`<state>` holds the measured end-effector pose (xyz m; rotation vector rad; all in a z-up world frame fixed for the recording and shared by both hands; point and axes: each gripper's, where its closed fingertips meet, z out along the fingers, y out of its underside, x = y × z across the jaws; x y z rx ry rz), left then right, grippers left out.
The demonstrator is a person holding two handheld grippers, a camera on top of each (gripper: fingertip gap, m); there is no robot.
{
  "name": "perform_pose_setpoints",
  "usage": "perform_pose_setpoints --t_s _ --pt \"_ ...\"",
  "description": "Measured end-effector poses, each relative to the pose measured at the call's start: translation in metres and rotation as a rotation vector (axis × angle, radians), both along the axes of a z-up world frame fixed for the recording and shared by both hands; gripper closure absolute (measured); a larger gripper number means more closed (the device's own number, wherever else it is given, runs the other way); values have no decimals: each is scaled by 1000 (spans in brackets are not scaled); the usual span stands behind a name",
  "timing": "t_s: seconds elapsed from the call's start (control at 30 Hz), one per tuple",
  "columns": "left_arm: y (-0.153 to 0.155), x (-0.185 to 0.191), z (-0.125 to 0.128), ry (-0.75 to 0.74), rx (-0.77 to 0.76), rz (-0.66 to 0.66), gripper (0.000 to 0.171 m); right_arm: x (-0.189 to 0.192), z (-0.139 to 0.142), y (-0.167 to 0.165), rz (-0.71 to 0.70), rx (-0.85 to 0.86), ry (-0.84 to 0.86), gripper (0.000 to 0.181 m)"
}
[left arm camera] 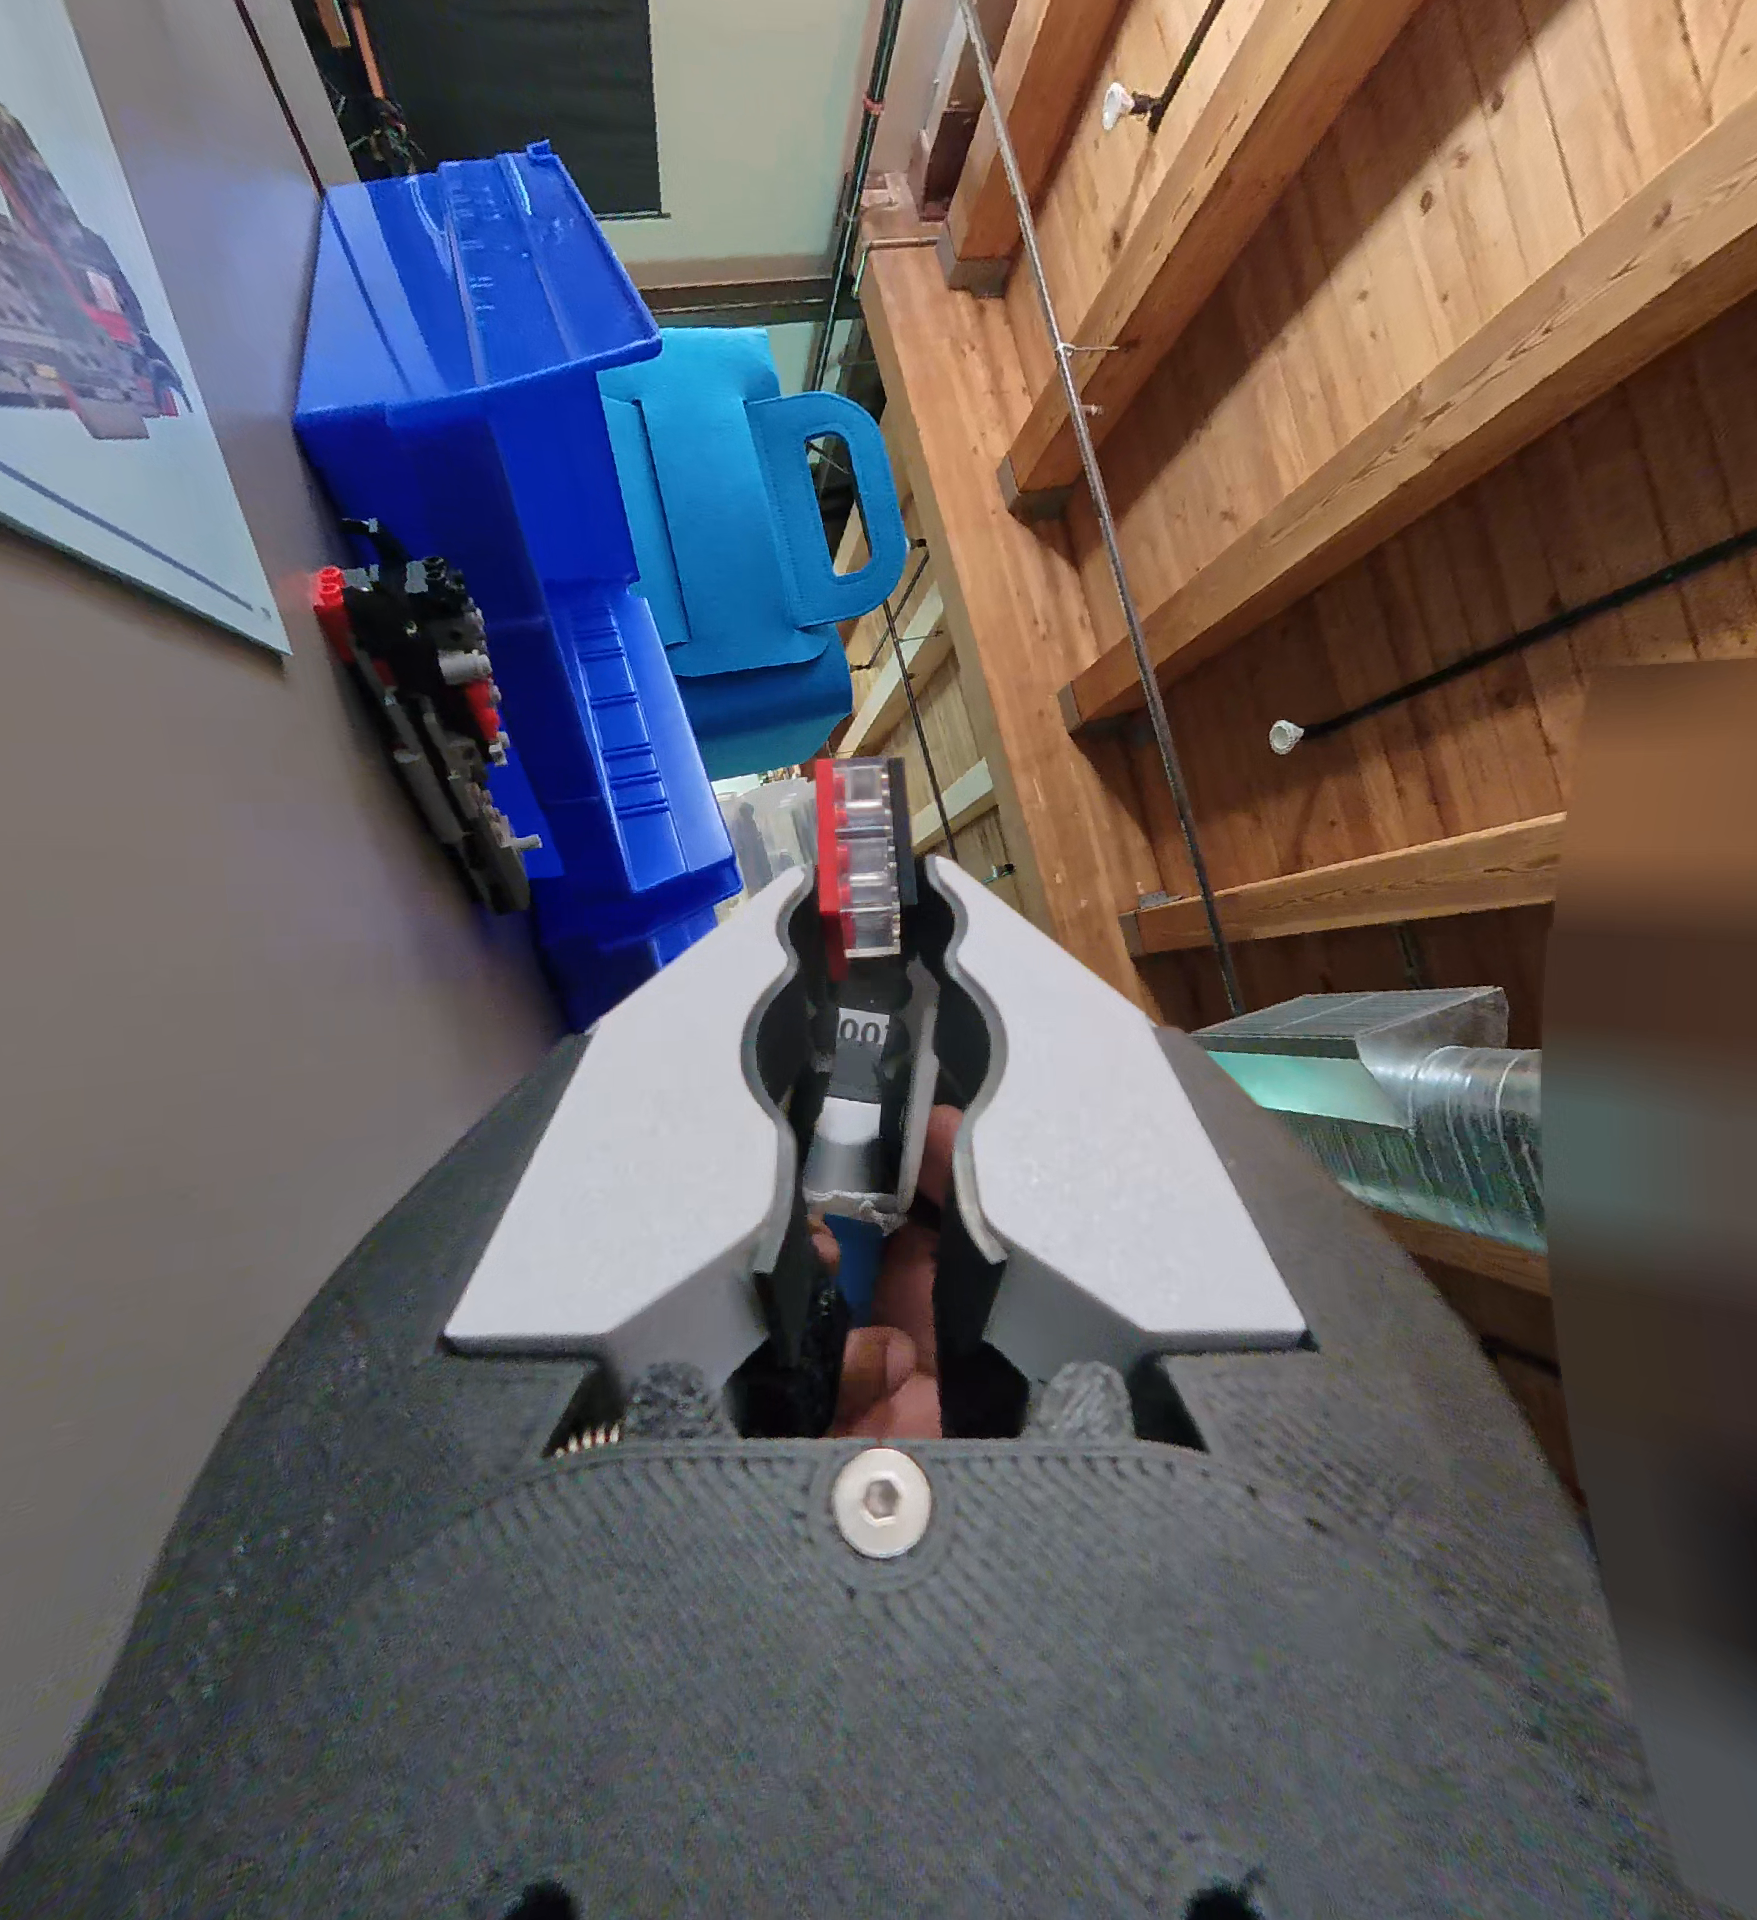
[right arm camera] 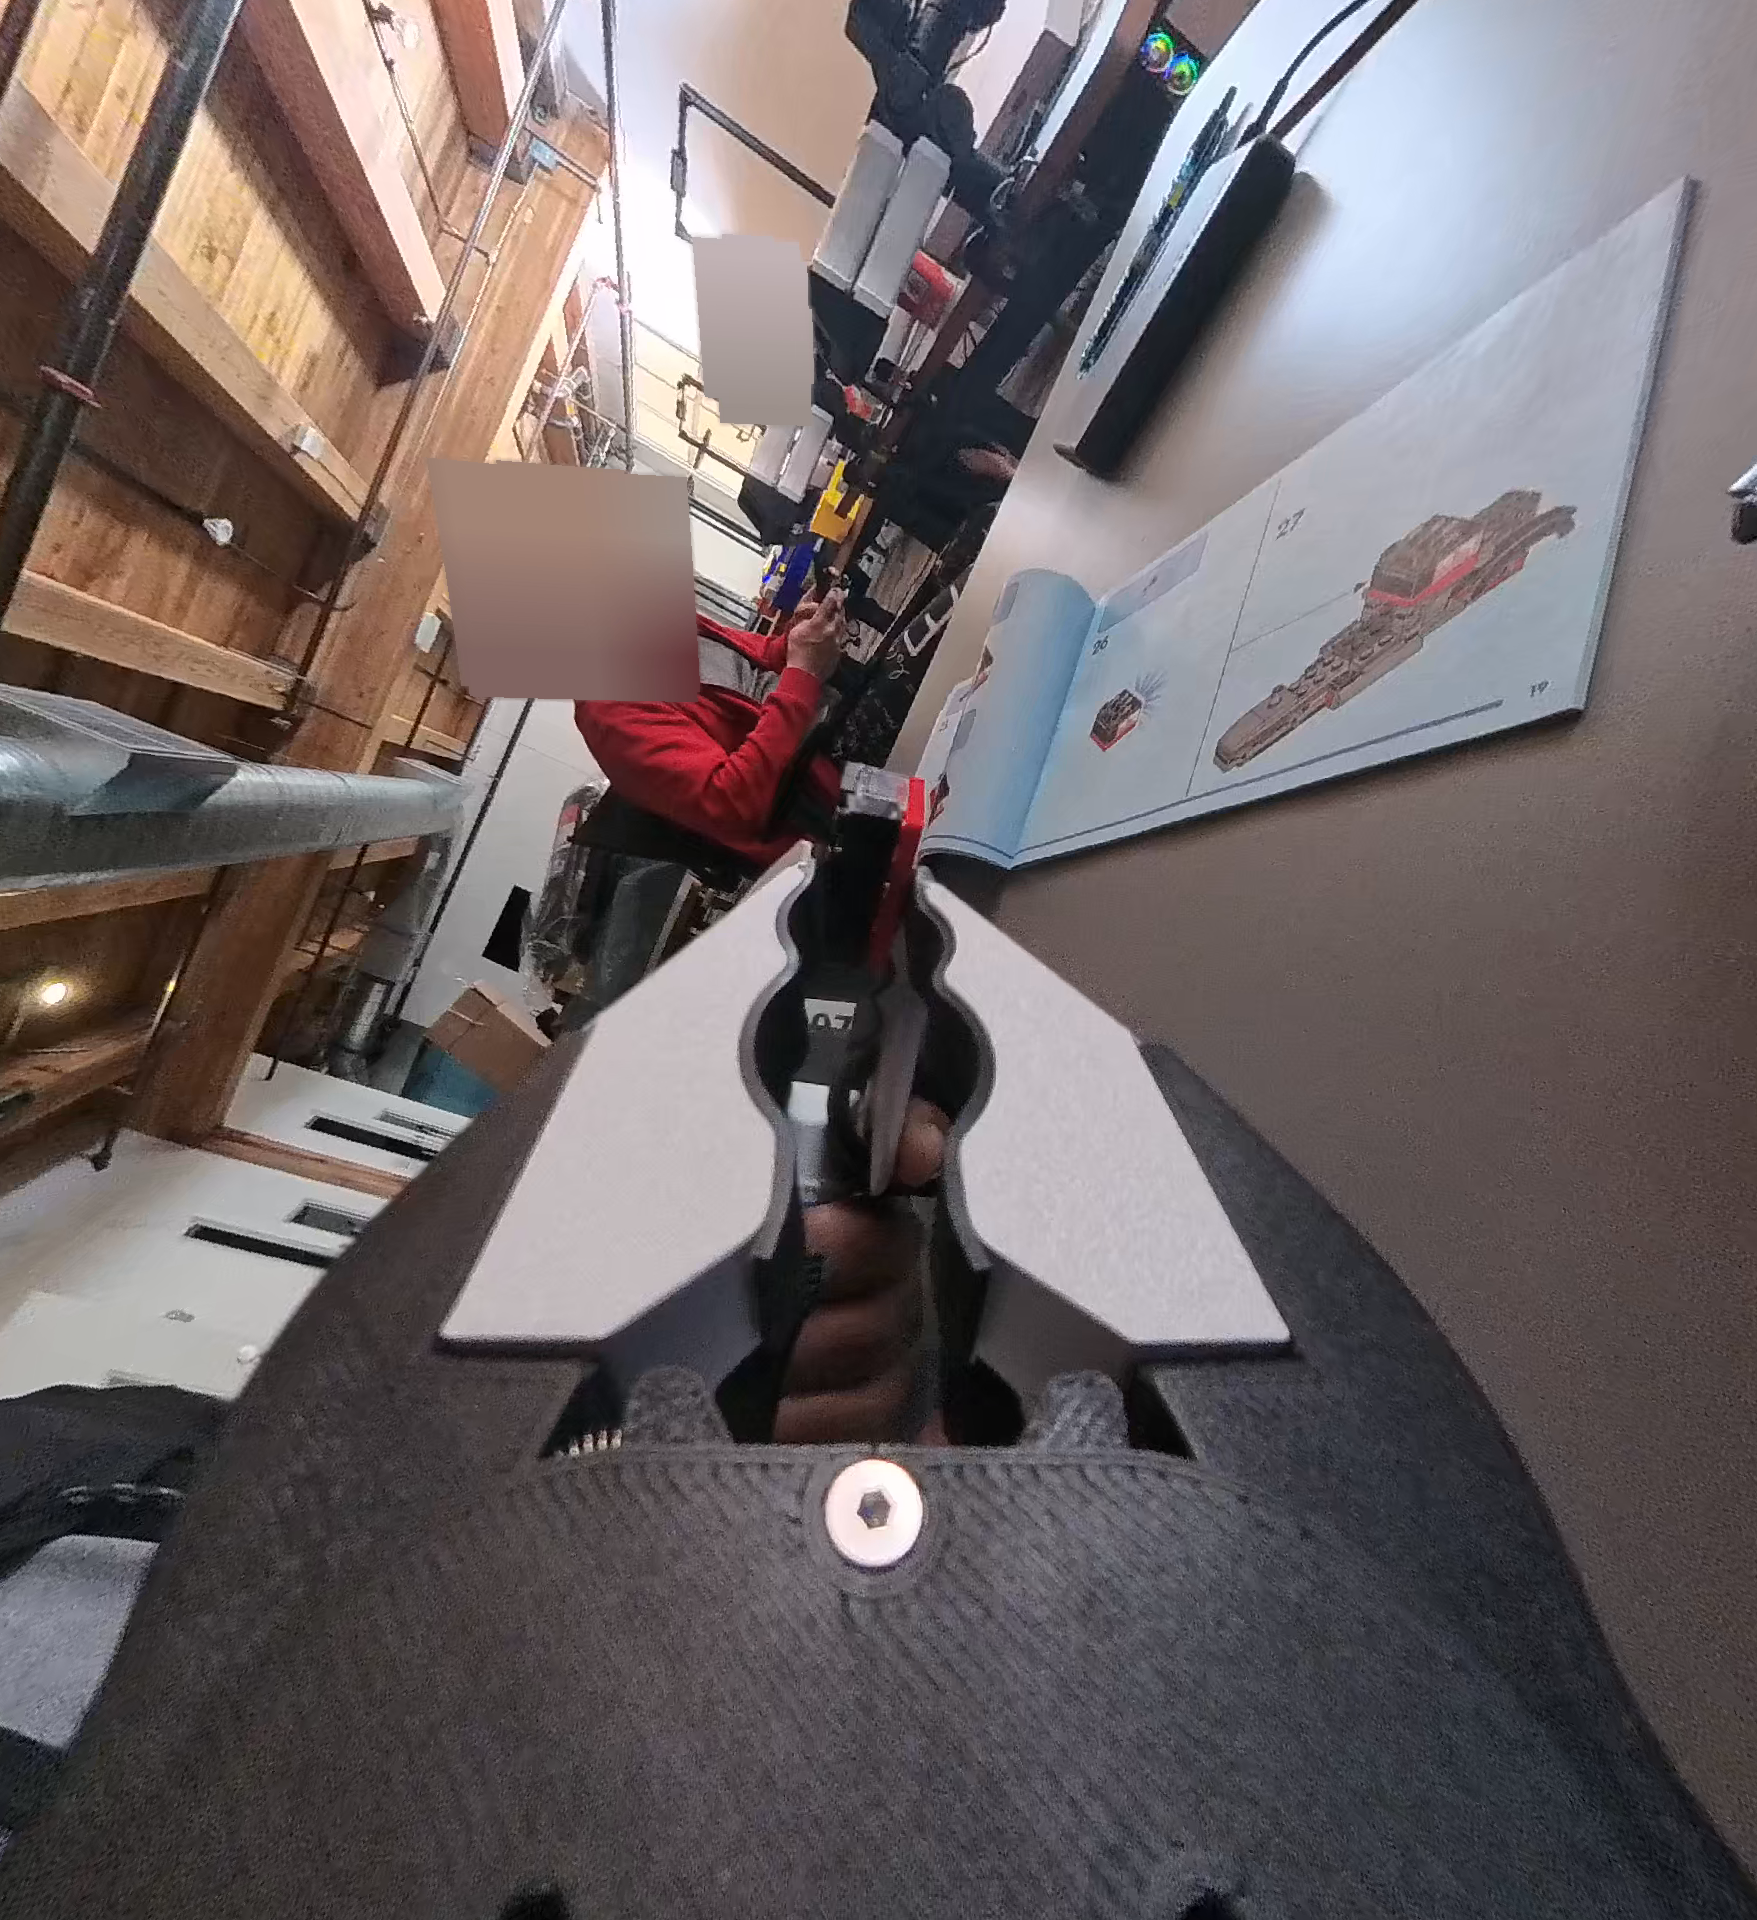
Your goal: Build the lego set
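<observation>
Both cameras are rolled sideways, so the matte brown tabletop runs down one edge of each view. Left gripper: pale grey fingers with scalloped inner edges, set in a coarse black printed body, nearly closed on a small lego sub-assembly, a red plate carrying clear, glossy studded bricks, standing out past the tips. Beyond the tips and toward the table lies the partly built lego model, black and grey with red bits, resting against stacked glossy blue plastic bins; a light blue felt bag with a looped handle sits beside the bins. Right gripper: same build, fingers drawn in close on the same red-and-clear piece, so both tongs pinch it from opposite sides. Past the right tips the open instruction booklet lies flat on the table. A person in a red sleeve sits farther off.
</observation>
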<state>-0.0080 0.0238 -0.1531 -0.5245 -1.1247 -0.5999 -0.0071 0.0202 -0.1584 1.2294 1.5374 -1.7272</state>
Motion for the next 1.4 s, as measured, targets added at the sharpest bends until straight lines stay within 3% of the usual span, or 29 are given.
perform_pose_setpoints --t_s 0.33,1.03,1.4 --pt "5 0 0 28 -97 23 154 -1 0 3 4 -17 -35 164" --pt "1 -1 0 11 -100 41 145 3 -2 1 6 -26 -40 166" --pt "1 -1 0 37 -202 78 141 4 -2 -1 15 -31 -45 166"
